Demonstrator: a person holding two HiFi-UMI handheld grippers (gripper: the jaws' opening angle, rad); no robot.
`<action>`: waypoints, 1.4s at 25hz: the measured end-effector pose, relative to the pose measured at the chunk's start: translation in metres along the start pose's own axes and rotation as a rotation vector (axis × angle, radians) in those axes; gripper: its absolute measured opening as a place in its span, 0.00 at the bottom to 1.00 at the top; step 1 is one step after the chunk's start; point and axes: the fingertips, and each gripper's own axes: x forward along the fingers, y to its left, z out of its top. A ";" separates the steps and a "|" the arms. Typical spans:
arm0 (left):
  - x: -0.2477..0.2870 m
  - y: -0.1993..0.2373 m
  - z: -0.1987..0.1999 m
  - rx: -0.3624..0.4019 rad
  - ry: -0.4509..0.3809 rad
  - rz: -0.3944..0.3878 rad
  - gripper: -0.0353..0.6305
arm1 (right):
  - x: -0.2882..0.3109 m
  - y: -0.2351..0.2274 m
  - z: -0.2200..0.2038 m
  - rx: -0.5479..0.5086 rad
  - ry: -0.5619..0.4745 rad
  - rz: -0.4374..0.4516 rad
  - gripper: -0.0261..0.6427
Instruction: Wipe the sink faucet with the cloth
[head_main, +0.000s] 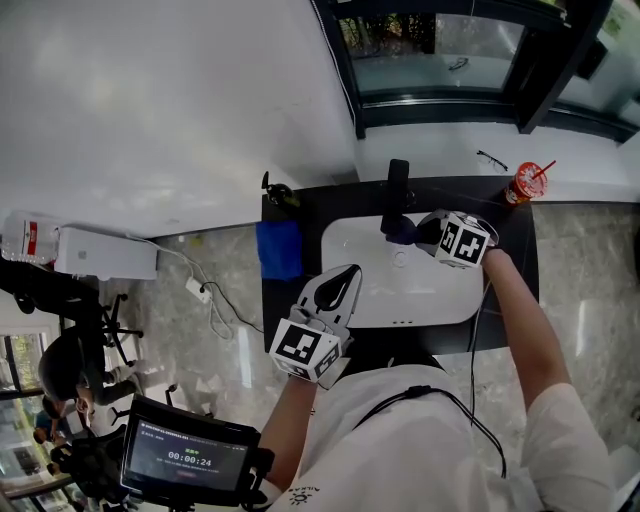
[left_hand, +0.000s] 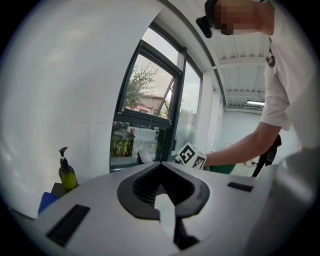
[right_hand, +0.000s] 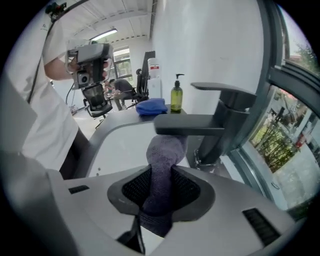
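Right claw (right_hand: 161, 172) gripping cloth (right_hand: 164, 150), stretched lengthwise up against faucet (right_hand: 200, 124), left claw (left_hand: 161, 165) closed.

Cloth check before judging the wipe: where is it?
Right gripper view, centre: the cloth is clamped in the right gripper, its end against the underside of the faucet spout.

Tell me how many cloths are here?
2: a purple-grey fluffy cloth in the right gripper, at the dark faucet spout; a folded blue cloth on the counter left of the basin. More could be hidden.

Cloth (right_hand: 162, 155) lower end hidden between jaws, faucet (right_hand: 227, 107) spout underside behind cloth, cup (head_main: 525, 185) print unreadable
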 end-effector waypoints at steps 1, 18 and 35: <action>0.000 0.000 0.000 0.000 -0.001 0.000 0.04 | -0.001 -0.011 0.002 0.021 -0.011 -0.031 0.21; 0.005 -0.006 0.002 -0.005 -0.004 -0.014 0.04 | 0.005 -0.024 0.025 0.071 -0.131 -0.075 0.21; 0.014 -0.022 0.000 -0.009 0.005 -0.052 0.04 | 0.004 -0.040 -0.002 0.179 -0.100 -0.090 0.21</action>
